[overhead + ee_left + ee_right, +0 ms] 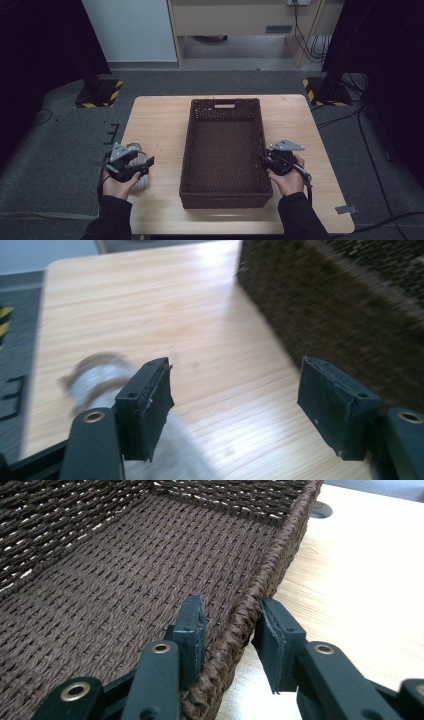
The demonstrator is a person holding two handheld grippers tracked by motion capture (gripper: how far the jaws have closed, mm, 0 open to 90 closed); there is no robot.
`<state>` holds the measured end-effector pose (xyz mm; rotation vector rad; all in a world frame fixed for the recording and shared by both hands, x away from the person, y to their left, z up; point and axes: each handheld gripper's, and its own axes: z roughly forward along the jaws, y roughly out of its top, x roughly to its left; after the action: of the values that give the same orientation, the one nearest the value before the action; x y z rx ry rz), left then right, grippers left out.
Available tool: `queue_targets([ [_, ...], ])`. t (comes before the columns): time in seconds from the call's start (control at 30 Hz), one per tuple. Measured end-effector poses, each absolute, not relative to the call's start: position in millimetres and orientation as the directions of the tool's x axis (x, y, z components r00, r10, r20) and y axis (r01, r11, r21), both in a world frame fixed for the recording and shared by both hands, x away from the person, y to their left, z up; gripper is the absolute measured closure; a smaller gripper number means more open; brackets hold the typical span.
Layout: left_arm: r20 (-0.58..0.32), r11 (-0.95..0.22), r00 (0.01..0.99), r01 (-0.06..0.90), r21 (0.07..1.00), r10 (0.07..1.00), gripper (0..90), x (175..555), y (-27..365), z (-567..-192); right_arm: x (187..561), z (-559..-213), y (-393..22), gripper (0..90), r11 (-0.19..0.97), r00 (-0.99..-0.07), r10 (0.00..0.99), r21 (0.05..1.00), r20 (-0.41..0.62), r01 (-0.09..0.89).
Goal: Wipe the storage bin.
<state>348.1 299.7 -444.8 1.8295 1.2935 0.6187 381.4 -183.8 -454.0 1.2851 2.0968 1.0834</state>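
Right gripper view, dark brown woven basket (125, 570), rim between black jaws

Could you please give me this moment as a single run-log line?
right claw: astride basket right rim | left claw: open, nothing between | clear bottle: lying on table, left of basket

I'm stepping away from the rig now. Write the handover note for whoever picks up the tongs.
Left tongs: jaws wide open, nothing between them. A blurred clear container lies on the table just beside them, left of the basket.
Right tongs: jaws straddle the right rim of the brown woven basket; whether the pads press on it is hard to tell.
Done: the basket stands mid-table with one side braced.
Left: the basket holds nothing yet; the container probably goes in next.
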Motion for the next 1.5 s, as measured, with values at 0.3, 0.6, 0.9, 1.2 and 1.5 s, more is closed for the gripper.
queue_targets([
  [0.3,-0.048,-0.136,0.28,0.6,0.789,0.959,27.7,351.7,324.3,-457.8,382.2,-454.2,-184.2,60.8,0.263,-0.472,0.881,0.805,0.023,0.531],
  [0.6,0.001,-0.193,0.277,0.666,0.721,0.961,29.7,360.1,327.4,-481.8,383.5,-455.4,-184.7,58.2,0.263,-0.477,0.878,0.799,0.034,0.54],
  [0.9,-0.027,-0.192,0.281,0.717,0.67,0.959,47.5,369.2,328.5,-498.0,385.4,-455.9,-185.9,56.8,0.252,-0.481,0.875,0.793,0.058,0.554],
  [1.2,-0.056,-0.176,0.29,0.711,0.68,0.955,60.7,367.6,327.2,-491.8,387.3,-457.0,-187.7,55.8,0.233,-0.482,0.872,0.79,0.09,0.568],
  [1.5,-0.082,-0.17,0.345,0.638,0.751,0.935,61.1,371.6,312.0,-468.0,389.1,-457.2,-188.7,55.5,0.228,-0.486,0.867,0.779,0.111,0.584],
])
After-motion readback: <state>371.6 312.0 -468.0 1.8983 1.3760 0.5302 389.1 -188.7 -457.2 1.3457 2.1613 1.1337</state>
